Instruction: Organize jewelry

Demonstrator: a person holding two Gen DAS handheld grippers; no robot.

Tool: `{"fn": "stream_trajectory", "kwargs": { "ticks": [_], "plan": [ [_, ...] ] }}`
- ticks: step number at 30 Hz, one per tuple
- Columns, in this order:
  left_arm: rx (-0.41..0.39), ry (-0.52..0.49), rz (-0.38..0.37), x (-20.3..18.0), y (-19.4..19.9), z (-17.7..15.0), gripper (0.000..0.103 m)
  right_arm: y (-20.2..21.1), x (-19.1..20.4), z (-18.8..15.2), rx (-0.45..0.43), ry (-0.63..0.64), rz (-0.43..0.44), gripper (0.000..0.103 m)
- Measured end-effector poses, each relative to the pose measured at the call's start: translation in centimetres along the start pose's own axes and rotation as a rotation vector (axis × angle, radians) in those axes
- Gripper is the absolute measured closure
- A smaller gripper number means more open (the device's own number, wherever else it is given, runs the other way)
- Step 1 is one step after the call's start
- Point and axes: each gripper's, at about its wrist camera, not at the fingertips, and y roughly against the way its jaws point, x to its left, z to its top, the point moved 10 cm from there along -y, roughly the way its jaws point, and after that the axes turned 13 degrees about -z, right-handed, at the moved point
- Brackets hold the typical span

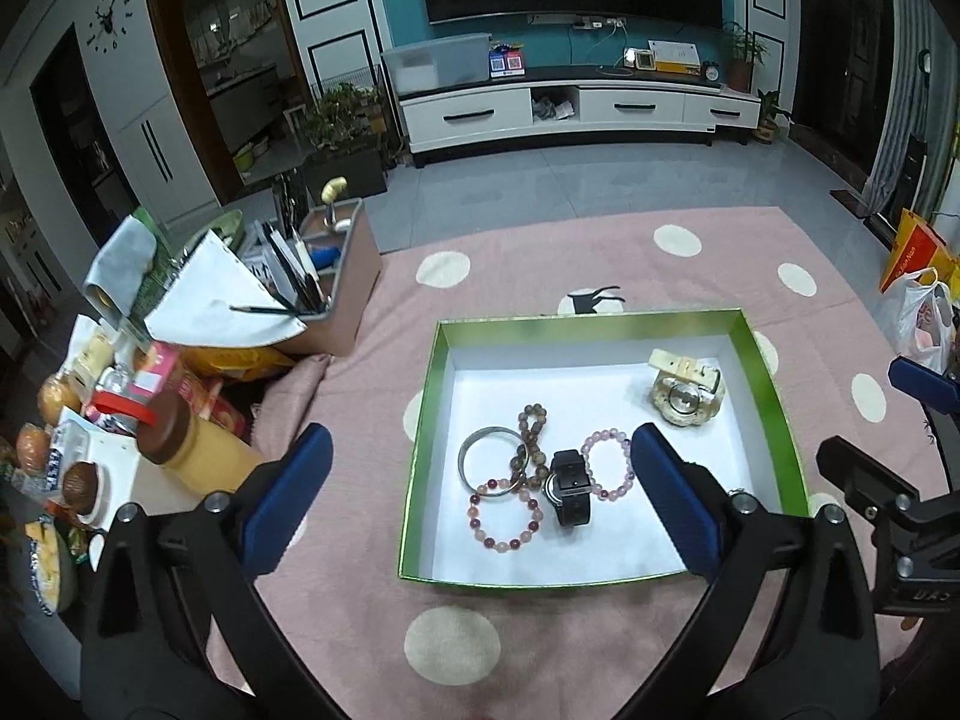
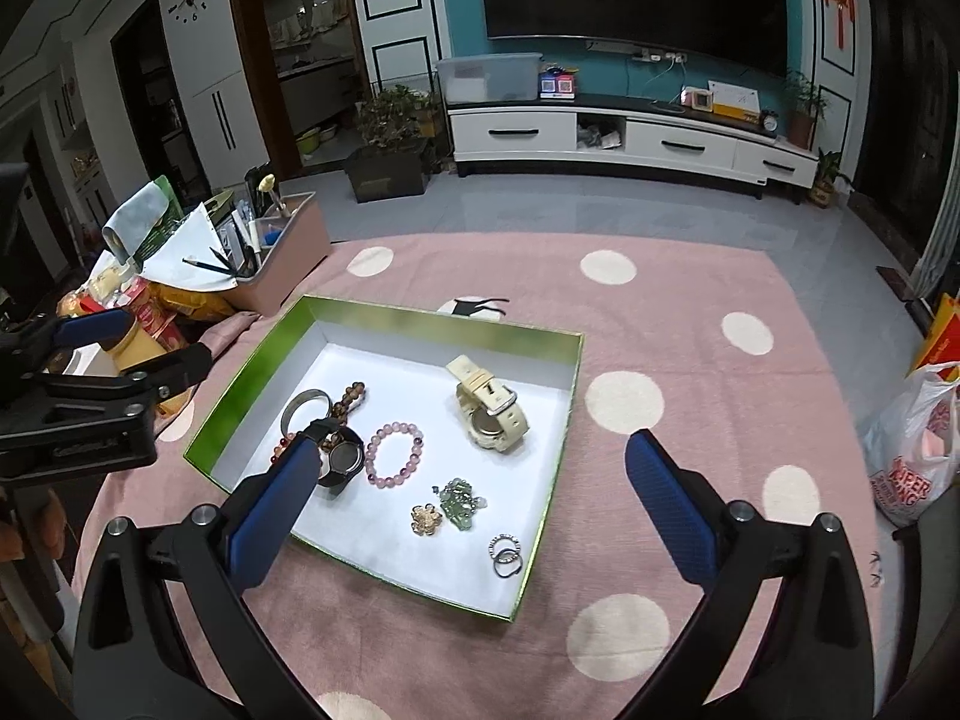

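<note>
A green-walled box (image 1: 426, 420) (image 2: 252, 360) with a white floor lies on the pink dotted cloth. Inside it lie a silver bangle (image 1: 489, 461), a brown bead string (image 1: 531, 438), a red-pink bead bracelet (image 1: 507, 519), a black watch (image 1: 570, 486) (image 2: 342, 459), a pale pink bead bracelet (image 1: 609, 465) (image 2: 393, 456) and a cream watch (image 1: 687, 387) (image 2: 489, 405). A gold flower brooch (image 2: 426, 519), a green jade pendant (image 2: 462, 501) and two rings (image 2: 506, 555) show in the right wrist view. My left gripper (image 1: 480, 504) hangs open above the box with nothing between its fingers. My right gripper (image 2: 474, 510) hangs open too, holding nothing.
A pink organizer (image 1: 342, 276) (image 2: 282, 258) with pens stands at the back left, beside papers, snack packets and a brown-capped yellow bottle (image 1: 186, 438). A white plastic bag (image 2: 918, 450) sits at the right edge. A TV cabinet (image 1: 576, 114) stands across the floor.
</note>
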Motion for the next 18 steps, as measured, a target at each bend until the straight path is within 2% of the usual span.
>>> {"fn": "stream_trajectory", "kwargs": {
  "ticks": [4,13,18],
  "plan": [
    [-0.004,-0.003,0.033,-0.1,1.3,0.6,0.002,0.2,0.0,0.4,0.019,0.001,-0.015,0.001],
    [0.028,0.064,-0.002,0.1,1.9,0.7,0.002,0.1,0.2,0.8,0.042,-0.001,-0.022,0.001],
    [0.035,0.079,0.012,0.6,1.7,0.7,0.002,-0.1,0.4,0.9,0.042,0.008,-0.025,0.001]
  ]
}}
